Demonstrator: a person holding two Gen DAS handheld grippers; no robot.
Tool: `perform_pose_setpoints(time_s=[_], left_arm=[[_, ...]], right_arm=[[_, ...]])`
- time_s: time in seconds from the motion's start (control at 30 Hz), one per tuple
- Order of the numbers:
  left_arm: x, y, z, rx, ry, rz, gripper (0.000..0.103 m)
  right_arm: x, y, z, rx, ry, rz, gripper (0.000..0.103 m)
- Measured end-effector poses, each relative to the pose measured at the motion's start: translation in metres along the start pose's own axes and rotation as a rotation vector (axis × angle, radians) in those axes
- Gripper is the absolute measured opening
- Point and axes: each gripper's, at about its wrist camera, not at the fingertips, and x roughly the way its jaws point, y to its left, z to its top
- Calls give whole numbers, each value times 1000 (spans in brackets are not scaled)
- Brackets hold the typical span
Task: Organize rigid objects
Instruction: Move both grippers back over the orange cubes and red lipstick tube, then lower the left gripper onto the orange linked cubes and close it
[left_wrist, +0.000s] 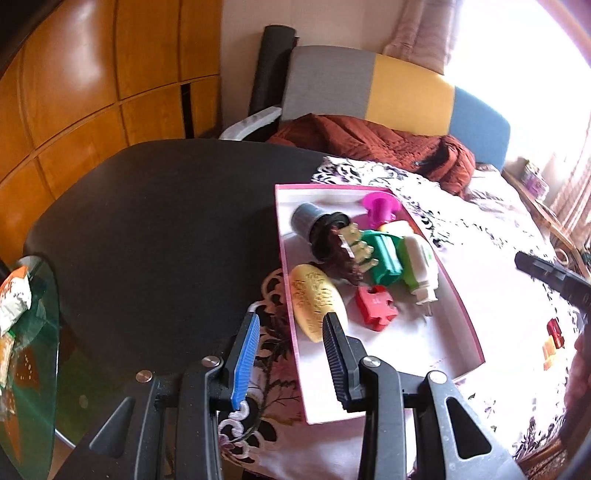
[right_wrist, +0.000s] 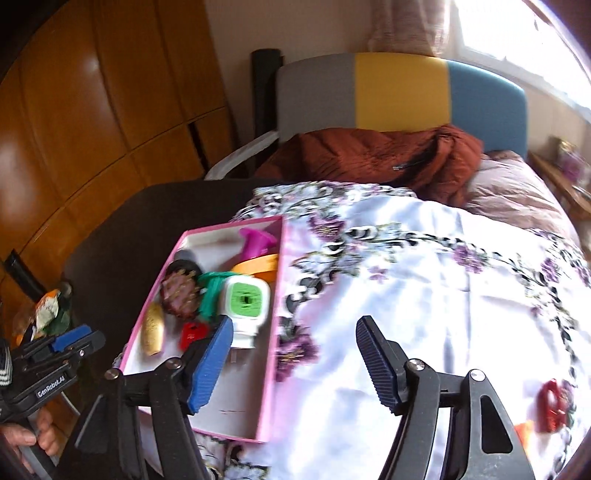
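hovering over the pink box (left_wrist: 466, 314), left gripper (left_wrist: 291, 354) spread wide, holding nothing. right gripper (right_wrist: 295, 365) likewise released above the floral cloth (right_wrist: 424, 295). yellow oval (left_wrist: 314, 302), red block (left_wrist: 376, 307), plug-in (left_wrist: 419, 266) lie inside the box.

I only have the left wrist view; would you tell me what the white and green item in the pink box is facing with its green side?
Observer: In the right wrist view the white and green plug-in device shows a green square face with a dark slot, turned toward that camera.
Operator: Is anything orange behind it?
Observer: Yes, an orange ring-shaped piece lies beside the magenta funnel.
Operator: And the right gripper?
Observer: The right gripper is open and empty above the floral cloth.
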Motion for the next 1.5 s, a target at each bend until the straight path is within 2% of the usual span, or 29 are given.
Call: perform_pose_setpoints(time_s=[0.2, 0.33, 0.57, 0.67, 0.77, 0.87, 1.0, 1.13, 1.3, 1.5], left_arm=[[1, -29, 5, 82, 0, -42, 35], [5, -60, 6, 165, 14, -104, 35], [10, -132, 1, 322, 59, -264, 35], [14, -171, -4, 401, 91, -351, 35], [18, -210, -13, 474, 129, -437, 35], [24, -247, -21, 520, 185, -529, 35], [28, -294, -34, 591, 232, -608, 35], [29, -331, -49, 674, 268, -660, 35], [35, -370, -56, 718, 316, -727, 35], [51, -403, -59, 696, 397, -764, 38]], right_arm=[[-38, -69, 2, 122, -70, -122, 76], [-65, -125, 1, 242, -134, -241, 78], [-110, -219, -24, 467, -250, -543, 78], [-126, -250, -48, 592, -298, -624, 78], [-142, -269, -59, 726, -365, -625, 79], [-139, -276, -64, 769, -343, -611, 79], [-136, -279, -67, 796, -322, -589, 79], [-136, -282, -70, 821, -324, -574, 82], [-138, -283, -71, 830, -337, -556, 82], [-143, -282, -71, 833, -368, -554, 84]])
